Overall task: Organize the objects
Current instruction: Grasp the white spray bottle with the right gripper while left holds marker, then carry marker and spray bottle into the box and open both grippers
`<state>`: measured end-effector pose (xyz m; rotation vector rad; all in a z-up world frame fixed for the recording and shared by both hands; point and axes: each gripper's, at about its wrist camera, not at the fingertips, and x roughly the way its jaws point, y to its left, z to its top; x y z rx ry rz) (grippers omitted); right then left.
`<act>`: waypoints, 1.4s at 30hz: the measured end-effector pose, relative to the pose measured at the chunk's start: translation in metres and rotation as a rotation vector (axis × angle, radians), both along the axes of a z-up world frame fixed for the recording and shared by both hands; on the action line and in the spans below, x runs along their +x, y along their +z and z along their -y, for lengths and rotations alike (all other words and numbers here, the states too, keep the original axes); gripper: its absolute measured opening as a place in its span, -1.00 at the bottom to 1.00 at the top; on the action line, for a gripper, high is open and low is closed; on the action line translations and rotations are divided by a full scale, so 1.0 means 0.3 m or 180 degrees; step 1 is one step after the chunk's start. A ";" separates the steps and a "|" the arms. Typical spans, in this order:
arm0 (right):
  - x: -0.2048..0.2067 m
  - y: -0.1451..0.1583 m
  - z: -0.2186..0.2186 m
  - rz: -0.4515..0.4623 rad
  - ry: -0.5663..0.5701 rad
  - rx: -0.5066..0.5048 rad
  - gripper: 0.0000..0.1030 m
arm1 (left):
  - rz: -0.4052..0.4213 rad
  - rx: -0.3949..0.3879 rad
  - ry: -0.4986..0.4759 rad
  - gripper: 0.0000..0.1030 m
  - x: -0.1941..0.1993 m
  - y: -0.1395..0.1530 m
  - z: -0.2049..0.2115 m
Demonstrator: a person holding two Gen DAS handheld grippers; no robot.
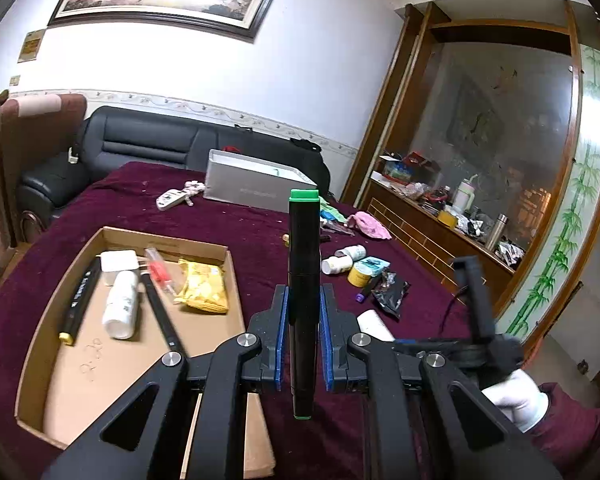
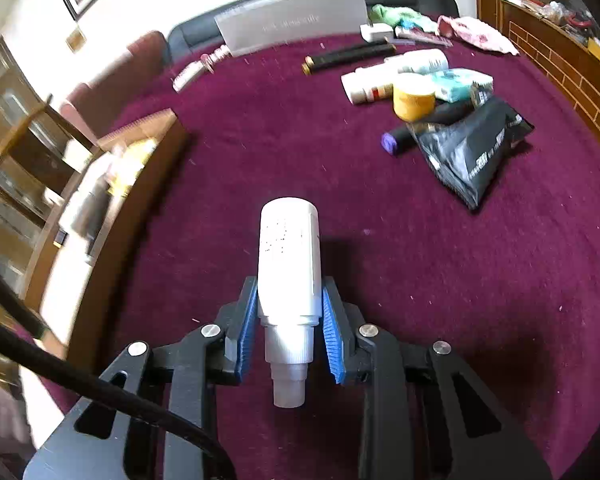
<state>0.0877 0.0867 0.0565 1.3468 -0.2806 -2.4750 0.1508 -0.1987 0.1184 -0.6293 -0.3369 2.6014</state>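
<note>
you are holding two things at once. your left gripper (image 1: 304,336) pinches a black marker with green ends (image 1: 303,280) between its blue pads, the marker standing along the fingers above the table edge, just right of the cardboard box (image 1: 36,344). your right gripper (image 2: 290,320) pinches a white bottle (image 2: 289,264) near its neck, cap end toward the camera, above the bare maroon tablecloth (image 2: 460,280); the box (image 2: 112,208) sits to its left, blurred in that view.

the box already holds a fair share: a black marker with a yellow end (image 1: 78,300), a white bottle (image 1: 121,305), a white charger (image 1: 118,261), a long black stick (image 1: 162,312), a clear packet with something red (image 1: 162,274) and a yellow packet (image 1: 204,286). i judge the sorting to be roughly halfway, if this box is where things go.

what's left lies in a loose pile well apart from the box: a yellow tub (image 2: 414,96), two or three white bottles (image 2: 370,86), a pale blue packet (image 2: 460,82), a purple-capped marker (image 2: 396,142), a black foil bag (image 2: 472,152) and a long black tube with a gold end (image 2: 348,56). farther back, by the grey box (image 2: 296,20), there are pink and green cloths and a few small items too small to name.

the two pieces in your grippers look like the next to go in.
</note>
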 end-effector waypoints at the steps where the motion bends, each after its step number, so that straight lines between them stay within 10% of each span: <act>1: 0.004 0.017 0.007 -0.0015 0.0040 -0.0089 -0.47 | 0.0002 0.0018 0.0019 -0.78 0.001 0.000 0.012; 15: -0.055 0.148 0.350 0.0102 0.0940 -0.0674 -0.46 | 0.0436 -0.0174 0.0238 -0.78 -0.042 -0.046 0.209; 42: -0.233 -0.028 0.713 0.0331 0.1008 0.0138 -0.46 | 0.1498 -0.0712 0.0397 -0.78 -0.308 -0.269 0.193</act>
